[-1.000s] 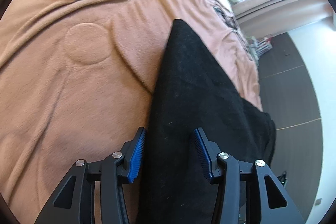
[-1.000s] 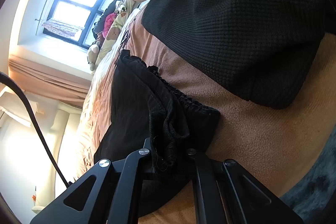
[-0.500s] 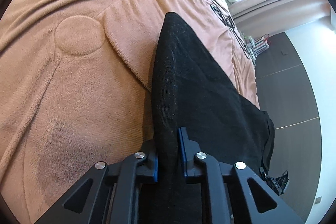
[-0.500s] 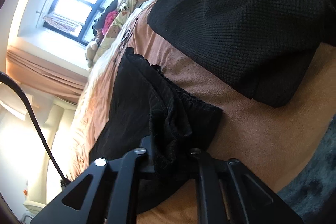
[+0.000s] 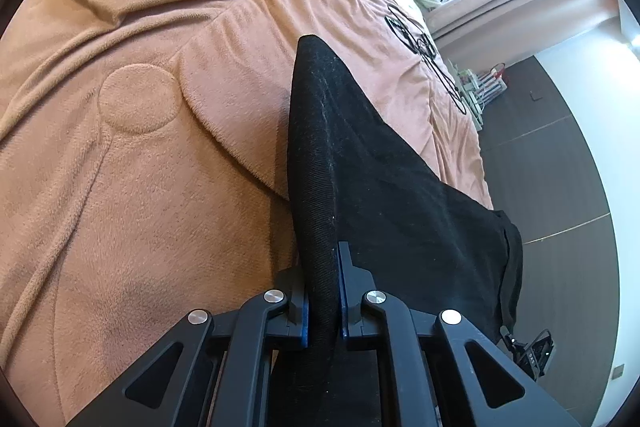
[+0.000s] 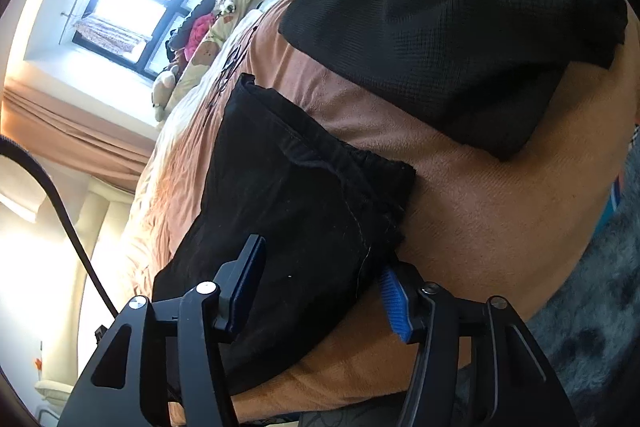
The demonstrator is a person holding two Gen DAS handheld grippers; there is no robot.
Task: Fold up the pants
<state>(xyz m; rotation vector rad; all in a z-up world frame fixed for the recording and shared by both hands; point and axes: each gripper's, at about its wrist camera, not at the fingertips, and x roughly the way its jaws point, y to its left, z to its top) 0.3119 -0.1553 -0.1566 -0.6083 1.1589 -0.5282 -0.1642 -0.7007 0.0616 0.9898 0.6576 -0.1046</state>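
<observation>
Black pants [image 5: 380, 187] lie on a tan blanket [image 5: 140, 187] on the bed. My left gripper [image 5: 322, 291] is shut on a folded edge of the pants, which runs up and away from the fingers. In the right wrist view the pants [image 6: 288, 195] lie flat with the gathered waistband toward the right. My right gripper [image 6: 320, 283] is open, its blue-padded fingers [image 6: 394, 301] either side of the cloth near the waistband corner, not pinching it.
A second black knitted garment [image 6: 460, 19] lies folded on the blanket beyond the pants. Soft toys and pillows [image 6: 208, 39] sit by the window. A dark floor [image 5: 552, 167] runs along the bed's right edge. A black cable [image 6: 60, 203] hangs at left.
My left gripper closed on the pants edge and stays shut on it. My right gripper let go of the bunched waistband and opened; the cloth now lies flat.
</observation>
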